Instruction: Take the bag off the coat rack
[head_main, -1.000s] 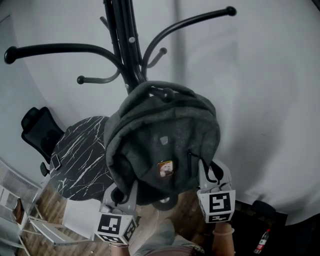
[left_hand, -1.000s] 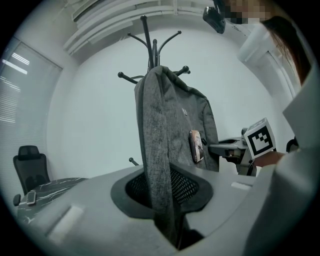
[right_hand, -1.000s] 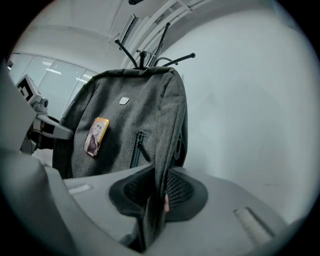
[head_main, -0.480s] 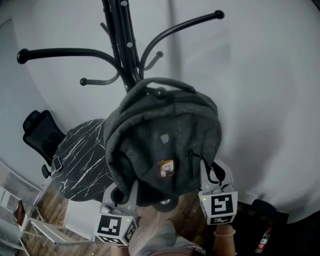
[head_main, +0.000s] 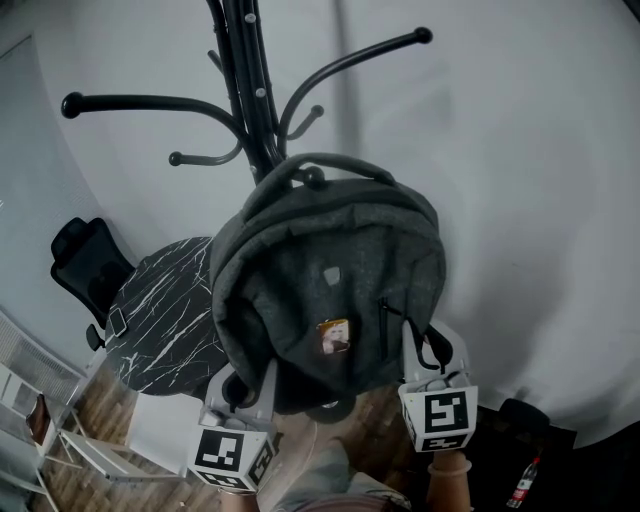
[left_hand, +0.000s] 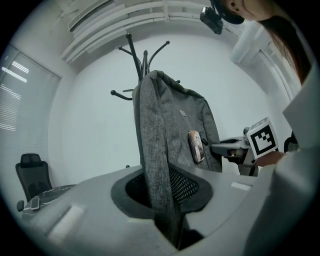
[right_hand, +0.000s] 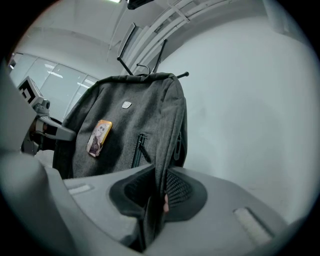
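Head view: the grey backpack (head_main: 330, 290) hung at the coat rack (head_main: 247, 90) with its top handle (head_main: 335, 160) round a hook knob. It was gripped but judged not yet unhooked. The left gripper (head_main: 243, 388) and right gripper (head_main: 428, 362) were at its lower sides.
Left gripper view: jaws pinched the fabric edge.
Right gripper view: jaws narrowed on the side seam. The zip was shut, contents unseen.

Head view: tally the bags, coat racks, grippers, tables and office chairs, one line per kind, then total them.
backpack: 1
coat rack: 1
grippers: 2 (left gripper, right gripper, each shut on the backpack)
marble table: 1
office chair: 1
total: 6
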